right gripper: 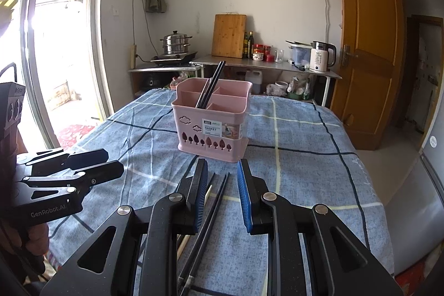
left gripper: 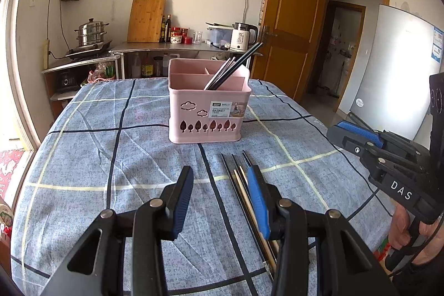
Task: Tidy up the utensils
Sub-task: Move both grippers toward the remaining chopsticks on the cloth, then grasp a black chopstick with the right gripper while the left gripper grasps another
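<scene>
Chopsticks (left gripper: 244,190) lay loose in a row on the blue checked tablecloth (left gripper: 111,157), near the front of the pink basket (left gripper: 206,113), which already held several dark chopsticks (left gripper: 230,68) leaning in a rear compartment. Left gripper (left gripper: 220,186) hovered low with jaws spread wide and empty, its right finger over the loose row. Right gripper (right gripper: 222,185) was likewise spread and empty, its jaws straddling a dark chopstick (right gripper: 213,201) on the cloth without touching it.

Bright daylight floods through the blown-out window (right gripper: 55,46) (fisheye bends edges), glaring on the fridge (left gripper: 399,90).
</scene>
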Available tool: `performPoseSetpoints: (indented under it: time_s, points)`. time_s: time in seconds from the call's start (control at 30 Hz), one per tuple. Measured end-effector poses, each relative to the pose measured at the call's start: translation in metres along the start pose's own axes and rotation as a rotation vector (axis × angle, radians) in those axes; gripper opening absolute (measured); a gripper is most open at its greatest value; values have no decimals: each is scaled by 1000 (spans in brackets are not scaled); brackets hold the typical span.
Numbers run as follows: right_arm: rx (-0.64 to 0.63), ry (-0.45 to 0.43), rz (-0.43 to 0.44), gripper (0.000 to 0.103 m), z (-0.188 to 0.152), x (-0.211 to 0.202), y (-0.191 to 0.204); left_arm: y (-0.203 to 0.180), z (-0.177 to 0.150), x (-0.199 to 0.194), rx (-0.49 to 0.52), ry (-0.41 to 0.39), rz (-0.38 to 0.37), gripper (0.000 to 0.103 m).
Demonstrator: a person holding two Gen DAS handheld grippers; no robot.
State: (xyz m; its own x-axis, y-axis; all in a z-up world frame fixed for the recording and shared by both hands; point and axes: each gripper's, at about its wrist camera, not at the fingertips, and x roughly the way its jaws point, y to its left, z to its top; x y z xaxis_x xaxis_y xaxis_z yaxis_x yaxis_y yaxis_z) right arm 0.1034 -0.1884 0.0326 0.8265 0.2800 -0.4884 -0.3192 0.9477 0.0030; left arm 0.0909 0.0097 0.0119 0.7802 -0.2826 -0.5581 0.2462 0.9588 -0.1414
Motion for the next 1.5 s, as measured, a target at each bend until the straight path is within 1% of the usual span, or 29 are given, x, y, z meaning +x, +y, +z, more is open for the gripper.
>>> performPoseSetpoints:
  time_s: [0.17, 0.33, 0.6, 0.73, 0.83, 0.93, 1.13, 1.33, 1.5]
  points:
    - [15, 18, 5, 23, -9, 3, -6, -7, -8, 12, -5, 35, -13, 43]
    - [32, 55, 11, 23, -16, 15, -10, -11, -12, 31, -7, 80, -21, 42]
    - [86, 183, 85, 22, -38, 56, -16, -9, -16, 82, -35, 205, -19, 42]
    - [134, 253, 125, 22, -49, 76, -20, -12, -20, 105, -31, 253, -7, 41]
    - [146, 295, 133, 22, -55, 89, -20, -13, -23, 116, -27, 280, 1, 40]
    - [144, 322, 130, 22, -58, 98, -19, -15, -26, 120, -20, 295, 11, 40]
    - [132, 363, 114, 22, -63, 112, -16, -19, -25, 122, -2, 293, 21, 40]
    - [118, 365, 102, 22, -62, 115, -15, -22, -24, 124, 16, 291, 41, 40]
    - [110, 378, 84, 22, -61, 116, -13, -28, -23, 128, 46, 295, 80, 36]
